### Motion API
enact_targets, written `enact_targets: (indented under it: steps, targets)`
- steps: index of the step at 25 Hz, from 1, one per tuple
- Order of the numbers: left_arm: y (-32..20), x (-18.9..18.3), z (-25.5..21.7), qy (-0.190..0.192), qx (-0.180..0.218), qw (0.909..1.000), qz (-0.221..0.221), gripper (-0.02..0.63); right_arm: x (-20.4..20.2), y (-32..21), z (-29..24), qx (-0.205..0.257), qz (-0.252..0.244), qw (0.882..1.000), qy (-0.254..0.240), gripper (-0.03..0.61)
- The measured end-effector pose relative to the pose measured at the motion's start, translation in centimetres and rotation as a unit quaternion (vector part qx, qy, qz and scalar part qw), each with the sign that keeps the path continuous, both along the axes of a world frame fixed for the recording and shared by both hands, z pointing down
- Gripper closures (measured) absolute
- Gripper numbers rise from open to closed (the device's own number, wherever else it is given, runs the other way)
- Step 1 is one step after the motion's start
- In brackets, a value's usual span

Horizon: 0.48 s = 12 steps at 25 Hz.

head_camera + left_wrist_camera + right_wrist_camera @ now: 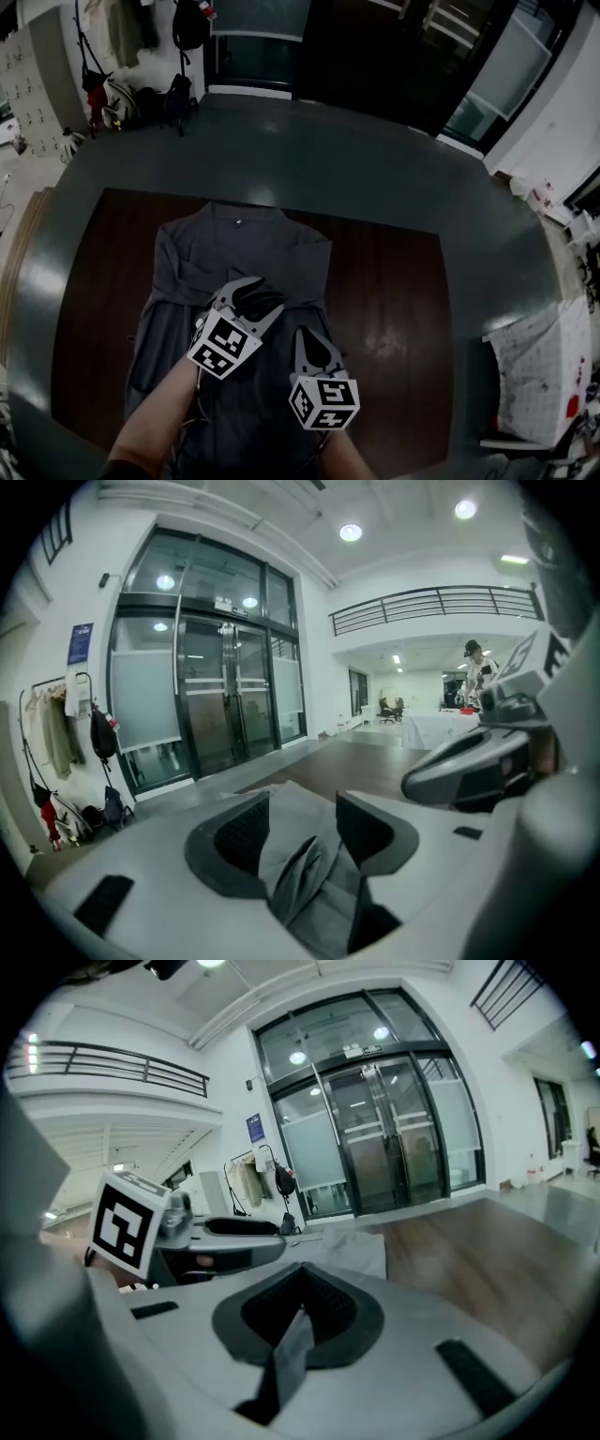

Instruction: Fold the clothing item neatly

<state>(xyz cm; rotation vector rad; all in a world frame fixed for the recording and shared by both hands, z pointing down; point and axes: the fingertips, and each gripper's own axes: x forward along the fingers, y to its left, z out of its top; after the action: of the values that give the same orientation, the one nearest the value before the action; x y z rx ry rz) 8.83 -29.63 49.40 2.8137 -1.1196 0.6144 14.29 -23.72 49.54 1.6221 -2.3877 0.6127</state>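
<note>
A dark grey shirt [244,248] lies spread on the brown table [394,300], collar at the far side. My left gripper [267,292] is over the shirt's middle with its jaws apart. In the left gripper view a loose fold of the grey fabric [300,869] lies between the pads, which do not press on it. Just to the right and nearer me, my right gripper [309,336] is shut on a pinched edge of the shirt; the right gripper view shows a thin strip of cloth [289,1354] caught between its closed jaws.
Grey floor surrounds the table. A coat rack with bags and jackets [141,94] stands at the far left beside glass doors [262,47]. A table with a white stained cover [544,375] stands at the right. The table's bare wood lies right of the shirt.
</note>
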Motion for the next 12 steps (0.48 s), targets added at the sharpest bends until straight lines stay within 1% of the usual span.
enact_targets:
  steps: [2,3,5,7,9,11,12]
  targets:
    - [0.5,-3.0,-0.4,0.012,0.003,0.9994,-0.033,0.405,0.1,-0.7,-0.5,0.013,-0.004,1.000,0.020,0.589]
    - [0.6,-4.8,-0.2,0.019,-0.002,0.9983,-0.055,0.405,0.0,-1.3,-0.7,0.022,-0.014,0.999,0.034,0.590]
    - [0.8,-8.9,0.9,0.027,-0.022,0.9946,-0.097,0.405,-0.9,-2.3,-1.1,0.047,-0.051,0.995,0.076,0.589]
    - [0.7,-12.8,1.6,0.031,-0.034,0.9901,-0.133,0.405,-3.0,-3.0,-0.6,0.071,-0.104,0.984,0.128,0.578]
    - [0.6,-16.0,2.1,0.031,-0.038,0.9862,-0.159,0.405,-5.8,-3.3,0.5,0.083,-0.156,0.970,0.168,0.516]
    - [0.6,-18.2,2.6,0.030,-0.038,0.9834,-0.175,0.406,-8.4,-3.3,1.5,0.090,-0.195,0.957,0.193,0.492]
    - [0.7,-18.9,2.8,0.030,-0.040,0.9825,-0.180,0.405,-9.6,-3.3,1.7,0.090,-0.210,0.953,0.197,0.484]
